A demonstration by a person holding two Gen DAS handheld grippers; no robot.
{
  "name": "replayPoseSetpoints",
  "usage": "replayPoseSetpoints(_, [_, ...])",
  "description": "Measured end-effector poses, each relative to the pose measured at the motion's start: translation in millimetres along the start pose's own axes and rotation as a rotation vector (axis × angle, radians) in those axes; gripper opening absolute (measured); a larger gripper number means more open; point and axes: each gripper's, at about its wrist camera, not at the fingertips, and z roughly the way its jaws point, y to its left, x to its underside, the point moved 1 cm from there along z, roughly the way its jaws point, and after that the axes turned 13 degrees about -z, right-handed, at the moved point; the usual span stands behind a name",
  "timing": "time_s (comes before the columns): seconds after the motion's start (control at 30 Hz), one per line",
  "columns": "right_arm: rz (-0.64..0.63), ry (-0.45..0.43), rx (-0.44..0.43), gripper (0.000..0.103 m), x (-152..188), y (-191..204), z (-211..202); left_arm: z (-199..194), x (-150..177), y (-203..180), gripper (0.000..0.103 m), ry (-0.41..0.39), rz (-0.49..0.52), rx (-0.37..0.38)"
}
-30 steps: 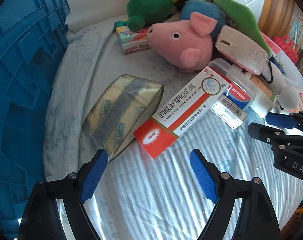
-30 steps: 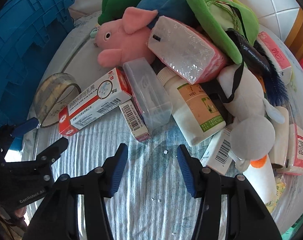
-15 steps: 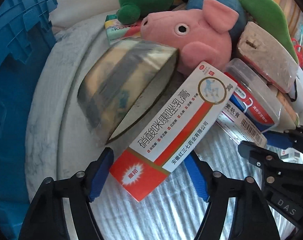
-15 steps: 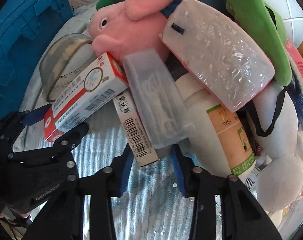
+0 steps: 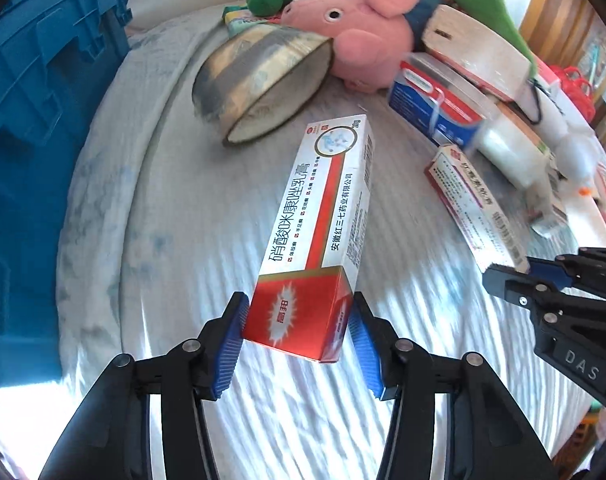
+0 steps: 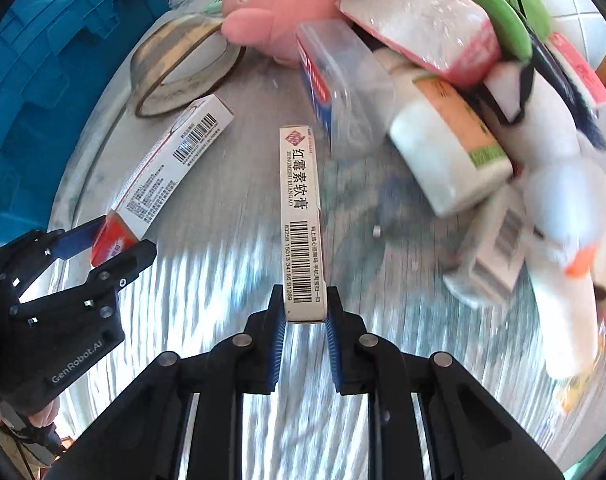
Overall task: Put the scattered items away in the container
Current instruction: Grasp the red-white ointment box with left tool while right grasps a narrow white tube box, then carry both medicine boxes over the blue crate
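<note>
Two grippers, each clamped on a box. Blue crate [image 5: 43, 140] fills 9 o'clock in left wrist view. Tape roll [image 5: 259, 84] lies tilted at 11 o'clock, touching pink pig plush [image 5: 355, 32] at 12. Left gripper [image 5: 297, 344] jaws closed tight on red end of red-white ointment box [image 5: 323, 220], box raised, pointing to 12. Right gripper [image 6: 303, 332] jaws nearly closed, pinching the barcode end of slim white box [image 6: 301, 216], lifted off striped cloth [image 6: 231, 280]. White bottle [image 6: 447, 148] and white plush [image 6: 563, 208] sit in the pile at 2–3 o'clock.
</note>
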Motion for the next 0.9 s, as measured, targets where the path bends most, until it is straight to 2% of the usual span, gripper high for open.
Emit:
replayPoseSetpoints(0.1, [0.003, -0.019, 0.010, 0.019, 10, 0, -7, -12, 11, -5, 0.051, -0.003, 0.028, 0.017])
replayPoseSetpoints(0.17, [0.008, -0.043, 0.012, 0.019, 12, 0, -14, -19, 9, -7, 0.060, -0.021, 0.037, 0.010])
replayPoseSetpoints(0.23, [0.012, -0.068, 0.019, 0.022, 11, -1, -22, -25, 5, -7, 0.074, -0.045, 0.039, -0.001])
replayPoseSetpoints(0.27, [0.012, -0.077, 0.028, 0.025, 10, -1, -25, -28, 2, -8, 0.075, -0.056, 0.041, -0.005])
replayPoseSetpoints(0.33, [0.014, -0.092, 0.035, 0.043, 7, -2, -30, -24, -2, -9, 0.078, -0.052, 0.042, -0.012])
replayPoseSetpoints(0.5, [0.007, -0.099, 0.033, 0.044, -16, -20, -39, -14, -13, -12, 0.079, -0.040, 0.046, -0.031])
replayPoseSetpoints(0.6, [-0.002, -0.081, 0.026, 0.044, -22, -21, -21, -8, -19, -14, 0.078, -0.033, 0.049, -0.042])
replayPoseSetpoints(0.67, [-0.001, -0.062, 0.026, 0.039, -27, -19, -9, -4, -20, -14, 0.067, -0.024, 0.039, -0.023])
replayPoseSetpoints(0.7, [0.003, -0.051, 0.023, 0.030, -27, -21, -5, -5, -20, -12, 0.045, -0.024, 0.026, 0.002])
replayPoseSetpoints(0.73, [0.009, -0.040, 0.021, 0.021, -27, -23, -2, -6, -21, -12, 0.041, -0.016, 0.019, 0.024])
replayPoseSetpoints(0.83, [0.016, -0.042, 0.026, 0.018, -27, -25, -4, -12, -19, -12, 0.041, -0.042, 0.038, -0.015])
replayPoseSetpoints(0.9, [0.017, -0.058, 0.028, 0.018, -27, -26, -12, -21, -19, -7, 0.041, -0.055, 0.028, -0.015])
